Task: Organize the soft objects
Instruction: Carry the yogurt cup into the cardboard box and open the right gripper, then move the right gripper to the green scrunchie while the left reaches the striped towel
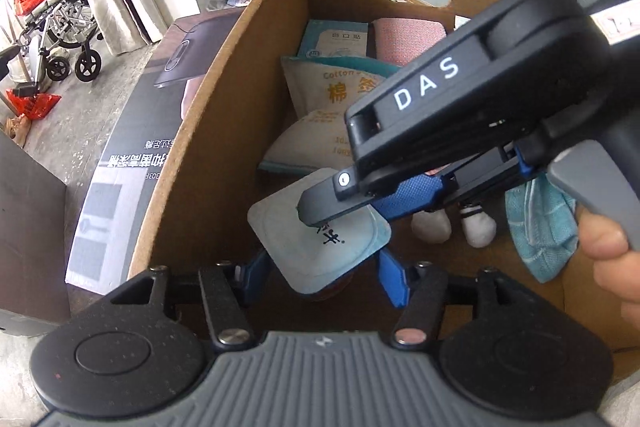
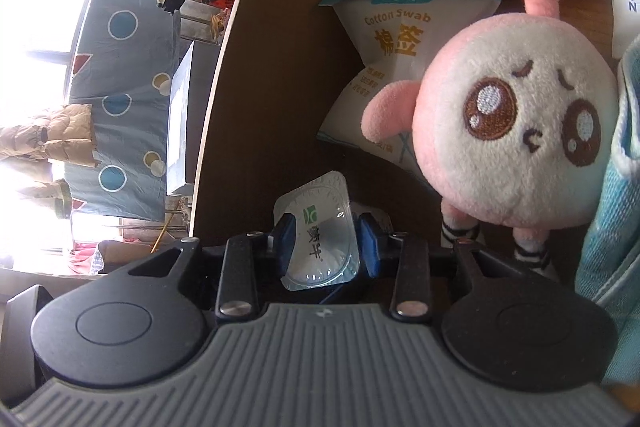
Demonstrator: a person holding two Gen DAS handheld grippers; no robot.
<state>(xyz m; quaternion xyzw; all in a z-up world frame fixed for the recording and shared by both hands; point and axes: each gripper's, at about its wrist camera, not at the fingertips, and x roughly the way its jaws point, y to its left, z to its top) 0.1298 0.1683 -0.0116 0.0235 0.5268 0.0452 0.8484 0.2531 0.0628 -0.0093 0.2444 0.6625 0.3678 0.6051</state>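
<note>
Brown corrugated cardboard box (image 1: 224, 75), open-topped: your landmark for every item below.

Left gripper (image 1: 320, 267): you hold it just above the box's near edge, tilted down into the box. Its blue fingers (image 1: 394, 279) stand on either side of a foil-lidded cup (image 1: 320, 231), close against it; grip on the cup looks likely, contact not fully visible.

Right gripper (image 2: 326, 243): you reach it across from the box's right side, angled down over the same cup. Your hand (image 1: 612, 259) wraps its grey handle above the box's right edge. Its wrist view shows both blue fingers (image 2: 285, 241) pressed on the cup (image 2: 320, 231) between them.

Pink plush doll (image 2: 512, 123): inside the box, right of the cup, face up.

Cotton swab bag (image 2: 400, 67): inside the box, beyond the cup.

Pink towel (image 1: 408, 39) and plaster packet (image 1: 336, 39): against the box's far wall.

Blue cloth (image 1: 536, 227): at the box's right side, beside the doll.
</note>
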